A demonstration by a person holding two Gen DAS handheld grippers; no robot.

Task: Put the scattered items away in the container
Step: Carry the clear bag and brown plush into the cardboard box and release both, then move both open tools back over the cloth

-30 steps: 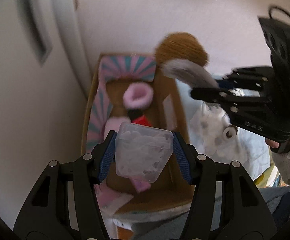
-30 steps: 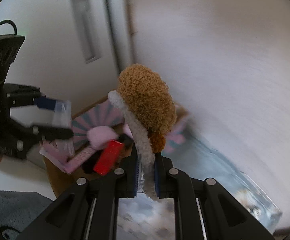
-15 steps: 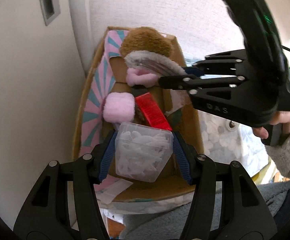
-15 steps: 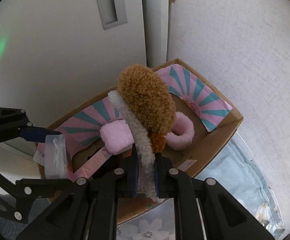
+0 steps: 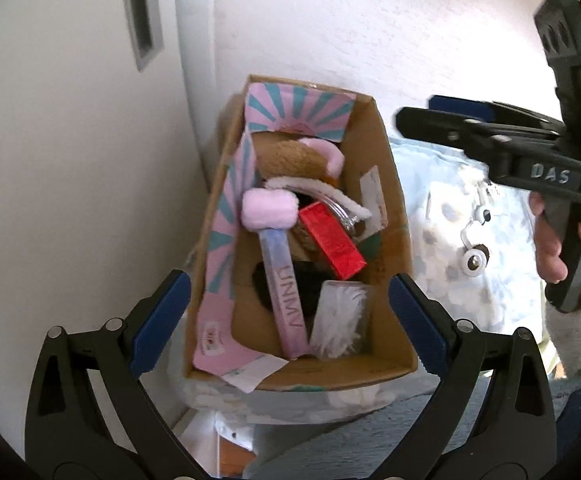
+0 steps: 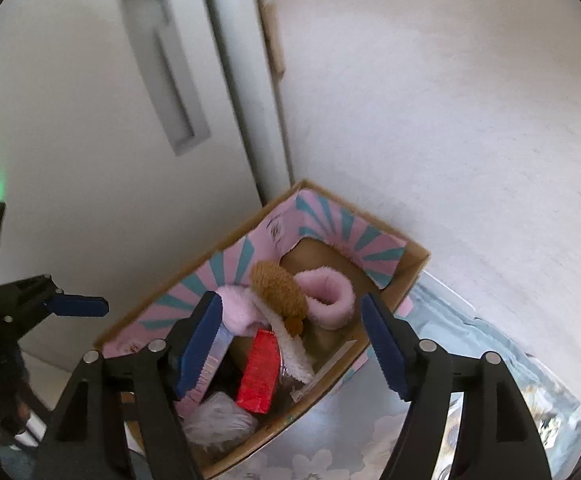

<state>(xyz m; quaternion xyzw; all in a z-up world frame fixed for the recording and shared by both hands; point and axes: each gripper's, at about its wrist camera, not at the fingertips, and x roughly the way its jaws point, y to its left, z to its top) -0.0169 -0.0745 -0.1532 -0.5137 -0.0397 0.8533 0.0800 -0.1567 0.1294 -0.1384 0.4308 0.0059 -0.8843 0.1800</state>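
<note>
We are holding our left gripper (image 5: 290, 324) above the near end of the cardboard box (image 5: 398, 240), its jaws opening with nothing pressed between them. The clear pouch (image 5: 340, 320) is lying inside, in the near right corner. Our right gripper (image 6: 292, 346) is also opening, empty, and the brown plush (image 6: 278, 288) is resting inside toward the far end, beside the pink ring (image 6: 330, 294).

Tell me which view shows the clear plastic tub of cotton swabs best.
The left wrist view: the clear tub lies whole, unobstructed, at the cardboard box's near end. In the right wrist view the tub sits low, blurred, partly behind a tong finger.
</note>
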